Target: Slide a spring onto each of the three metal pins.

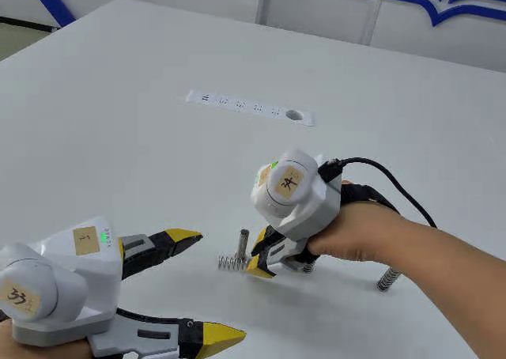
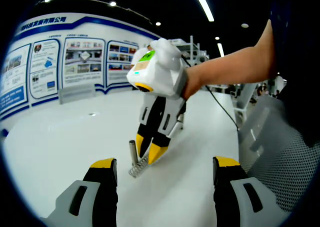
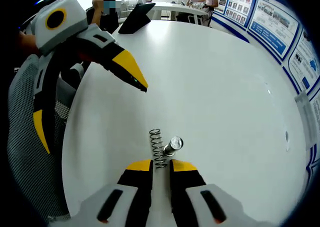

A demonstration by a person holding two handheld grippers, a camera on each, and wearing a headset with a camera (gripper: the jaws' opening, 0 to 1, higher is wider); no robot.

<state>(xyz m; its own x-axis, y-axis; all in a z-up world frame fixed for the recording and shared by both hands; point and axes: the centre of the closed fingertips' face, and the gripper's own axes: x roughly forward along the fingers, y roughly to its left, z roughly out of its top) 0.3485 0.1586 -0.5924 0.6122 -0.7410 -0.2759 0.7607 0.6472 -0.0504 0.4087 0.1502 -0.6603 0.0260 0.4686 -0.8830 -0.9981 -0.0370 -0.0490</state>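
1. Spring (image 3: 158, 147): lies on the tabletop (image 1: 118, 122). Its near end sits in the narrow gap between the right gripper (image 3: 160, 168) fingers. An upright pin (image 3: 173, 145) stands just beside it, ahead of one fingertip.
2. Handling, as I judge it: light, bouncy and apt to roll or flick away. Take it gently across the coils near one end.
3. Right fingers: drawn close together. Whether they actually bite the coil, I cannot tell.
4. Left gripper (image 2: 166, 162): fingers spread, holding nothing, well apart from the spring.
5. Obscured: a second spring (image 1: 387, 278) lies beyond the hand (image 1: 356, 232), and whether a pin is inside it is unclear.
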